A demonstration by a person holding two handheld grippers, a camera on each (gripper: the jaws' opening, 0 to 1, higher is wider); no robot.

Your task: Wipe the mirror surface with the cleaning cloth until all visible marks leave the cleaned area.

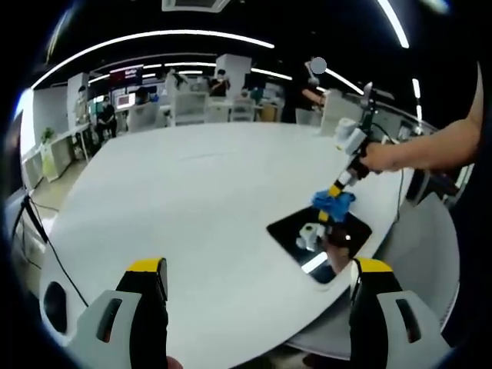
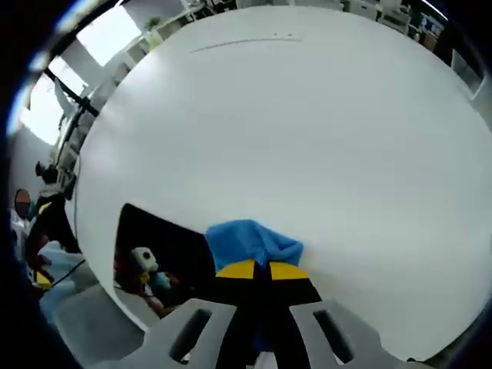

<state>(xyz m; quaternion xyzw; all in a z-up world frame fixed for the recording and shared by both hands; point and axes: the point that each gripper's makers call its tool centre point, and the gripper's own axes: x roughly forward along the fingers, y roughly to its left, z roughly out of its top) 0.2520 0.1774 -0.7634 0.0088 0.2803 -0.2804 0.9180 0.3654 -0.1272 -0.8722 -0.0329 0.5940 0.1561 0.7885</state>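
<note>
The mirror, a dark rectangular panel, is laid flat on the white counter near its curved edge, and reflections of the room are seen in its surface. In the right gripper view the mirror is shown at the counter edge, with one corner just beside the cloth. The blue cleaning cloth is bunched on the mirror's far side and is pinched between the closed jaws of the right tool, whose yellow tips are pressed together over the fabric. In its own view the right tool is seen clamped on the cloth, part of which is spread onto the bare counter beyond the mirror's edge. The right tool is held by a hand at the end of a bare forearm. The left tool is held above the counter's near edge, with its jaws set wide apart and nothing between them. Desks and people are visible in the room behind the counter.
</note>
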